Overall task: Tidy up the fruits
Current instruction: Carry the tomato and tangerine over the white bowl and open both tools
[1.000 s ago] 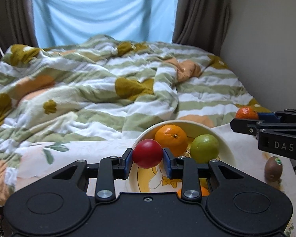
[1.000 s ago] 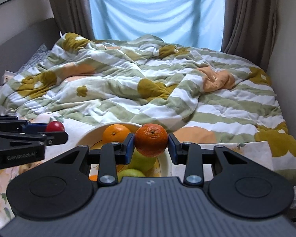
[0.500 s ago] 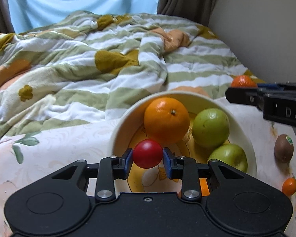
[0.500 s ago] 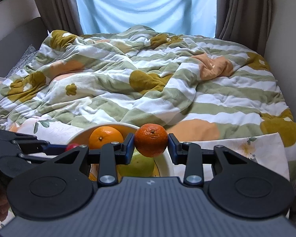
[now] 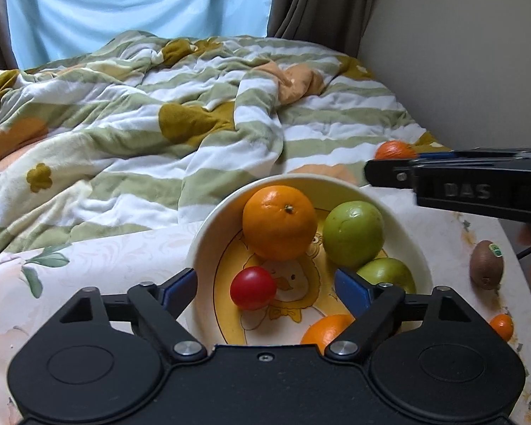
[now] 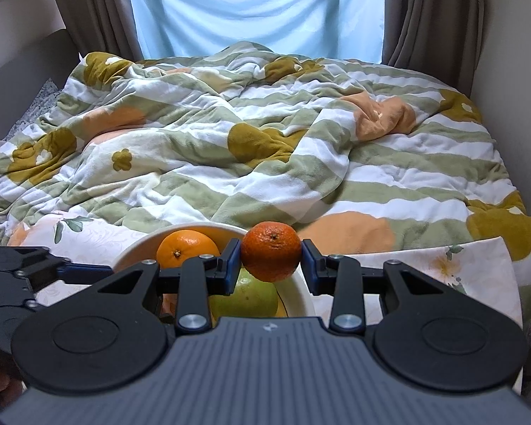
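Note:
A cream bowl [image 5: 400, 209] with a duck picture holds a big orange [image 5: 279, 222], two green apples [image 5: 354, 232] and a smaller orange [image 5: 325, 329]. A small red fruit [image 5: 253, 287] lies on the bowl's floor, free between the blue pads of my left gripper [image 5: 265, 288], whose jaws are opening wide over the bowl. My right gripper [image 6: 270, 260] is shut on a dark mandarin [image 6: 270, 255] just above the bowl's right rim [image 6: 301, 287]. From the left wrist view that mandarin [image 5: 393, 149] shows behind the right gripper's black finger.
The bowl stands on a small table under a floral cloth [image 5: 106, 248]. A kiwi [image 5: 486, 265] and a tiny orange fruit [image 5: 501, 326] lie on the cloth to the bowl's right. A bed with a striped green quilt [image 5: 159, 113] fills the background; a wall runs along the right.
The left gripper sank over the bowl and its jaws parted, letting the red fruit drop to the bowl's floor. The right gripper still grips the mandarin and edged down toward the bowl's rim.

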Demonstrator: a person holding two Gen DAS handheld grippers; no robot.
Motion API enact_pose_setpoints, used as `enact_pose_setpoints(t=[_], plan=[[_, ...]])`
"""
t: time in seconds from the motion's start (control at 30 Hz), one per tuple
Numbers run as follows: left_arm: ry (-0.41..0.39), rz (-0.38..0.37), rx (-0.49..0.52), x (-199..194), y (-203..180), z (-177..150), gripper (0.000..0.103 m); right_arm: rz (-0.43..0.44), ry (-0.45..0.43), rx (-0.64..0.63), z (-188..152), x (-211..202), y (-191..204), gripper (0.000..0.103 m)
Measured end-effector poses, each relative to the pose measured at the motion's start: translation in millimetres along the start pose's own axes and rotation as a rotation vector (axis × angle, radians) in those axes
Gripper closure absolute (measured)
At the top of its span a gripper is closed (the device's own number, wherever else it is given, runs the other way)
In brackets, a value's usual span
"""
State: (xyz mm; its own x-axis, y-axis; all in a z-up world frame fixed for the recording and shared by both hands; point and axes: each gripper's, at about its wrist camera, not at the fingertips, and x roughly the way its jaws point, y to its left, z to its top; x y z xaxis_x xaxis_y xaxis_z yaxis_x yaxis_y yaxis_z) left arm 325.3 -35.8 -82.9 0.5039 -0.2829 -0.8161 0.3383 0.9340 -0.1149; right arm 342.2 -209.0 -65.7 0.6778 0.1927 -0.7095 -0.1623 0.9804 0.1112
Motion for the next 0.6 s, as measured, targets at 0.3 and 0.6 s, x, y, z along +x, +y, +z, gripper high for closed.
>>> enact_pose_setpoints(t=[0.3,0.6], plan=[[-0.076,0.069,0.042,-34,7,-6,0.004,0.048,0.023,0.009,5,21,-1,0.052],[-0.105,0.113,0.045,-45,24,-15,0.004,0.040,0.043,0.025,5,41,9,0.051]])
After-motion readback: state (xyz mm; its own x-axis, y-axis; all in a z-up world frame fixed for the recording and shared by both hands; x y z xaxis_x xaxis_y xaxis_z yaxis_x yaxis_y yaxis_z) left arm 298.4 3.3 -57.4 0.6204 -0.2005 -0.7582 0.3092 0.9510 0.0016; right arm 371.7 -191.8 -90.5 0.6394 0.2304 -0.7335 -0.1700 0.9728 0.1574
